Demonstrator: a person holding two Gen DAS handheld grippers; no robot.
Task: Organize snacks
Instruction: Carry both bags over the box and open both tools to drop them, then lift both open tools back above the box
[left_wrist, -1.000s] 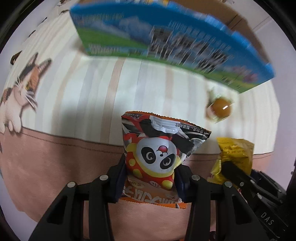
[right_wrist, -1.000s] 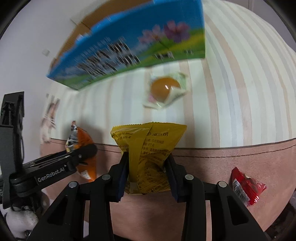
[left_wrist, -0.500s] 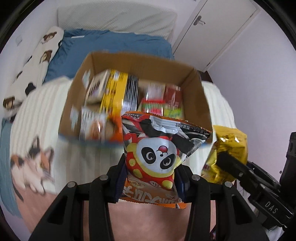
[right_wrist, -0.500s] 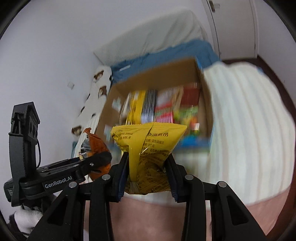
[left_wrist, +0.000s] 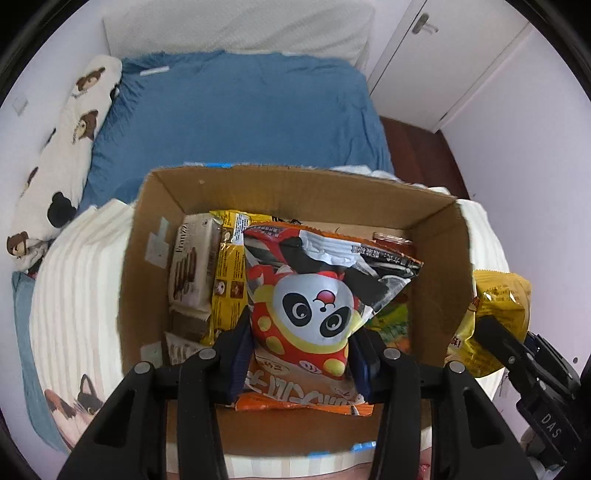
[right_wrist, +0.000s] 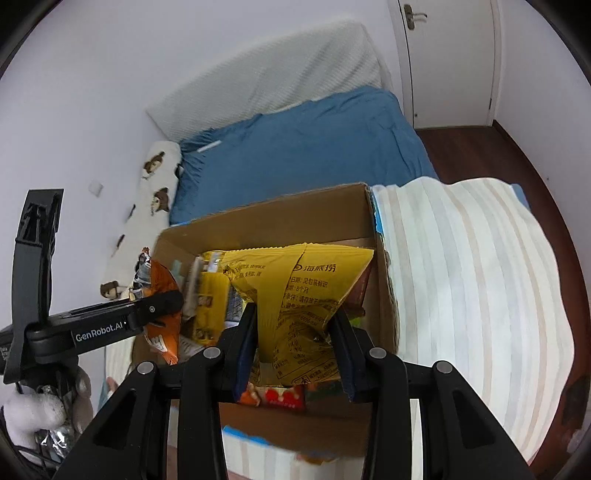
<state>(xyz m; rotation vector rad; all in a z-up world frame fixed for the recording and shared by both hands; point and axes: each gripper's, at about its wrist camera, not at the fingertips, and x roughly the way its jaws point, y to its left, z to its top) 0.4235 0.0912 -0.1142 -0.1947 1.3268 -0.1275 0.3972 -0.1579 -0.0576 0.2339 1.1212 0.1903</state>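
While the left gripper (left_wrist: 299, 354) pinches the panda snack bag (left_wrist: 317, 299), the right gripper (right_wrist: 295, 350) clamps the yellow packet (right_wrist: 295, 295); cardboard box (left_wrist: 439, 258) fills frame centre beneath both.

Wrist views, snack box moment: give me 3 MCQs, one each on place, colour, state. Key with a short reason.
1. Where is the open brown cardboard box?
A. on a striped cream blanket
B. on the wooden floor
C. on a shelf

2. What colour is the crinkly foil snack bag in the right gripper?
A. green
B. yellow
C. purple

3. What is the state of the left gripper?
A. open and empty
B. shut on a drinks can
C. shut on the orange panda-print snack bag

Key:
1 A, striped blanket shows on both sides of the box.
2 B, yellow foil with dark print sits between the right pads.
3 C, both pads press the panda bag's sides above the box.
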